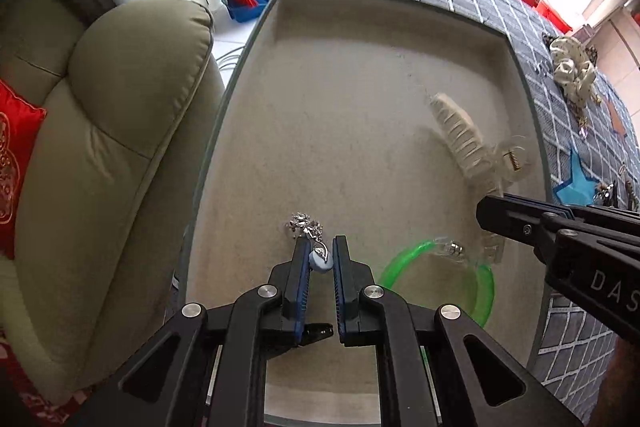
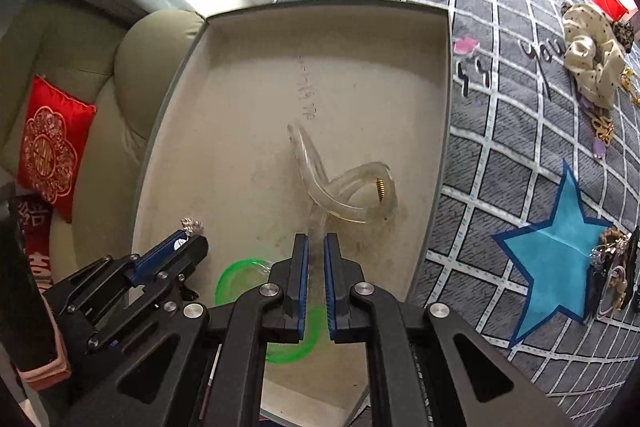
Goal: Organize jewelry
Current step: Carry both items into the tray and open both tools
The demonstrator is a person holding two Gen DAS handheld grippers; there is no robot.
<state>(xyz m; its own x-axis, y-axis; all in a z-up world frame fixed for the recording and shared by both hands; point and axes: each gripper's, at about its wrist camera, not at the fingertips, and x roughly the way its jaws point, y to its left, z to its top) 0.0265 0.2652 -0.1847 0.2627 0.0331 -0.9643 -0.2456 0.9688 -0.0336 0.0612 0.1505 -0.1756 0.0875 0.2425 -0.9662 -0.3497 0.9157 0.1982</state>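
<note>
Two grippers, both pinched shut over the tray (image 2: pixel 447 107): your left gripper (image 1: pixel 320 247) nips a silver chain w/ blue bead (image 1: pixel 321 261), your right gripper (image 2: pixel 315 247) clamps the clear hair claw (image 2: pixel 344 187), green bangle (image 1: pixel 436 279) lying btwn them, scrunchie (image 2: pixel 592 67) beyond on the bedspread (image 2: pixel 500 147).

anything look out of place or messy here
Mostly the leftovers outside the tray: a cream polka-dot scrunchie and small trinkets lie scattered on the grey checked blanket. Inside the tray, the clear hair clip and green bangle look fine.
</note>
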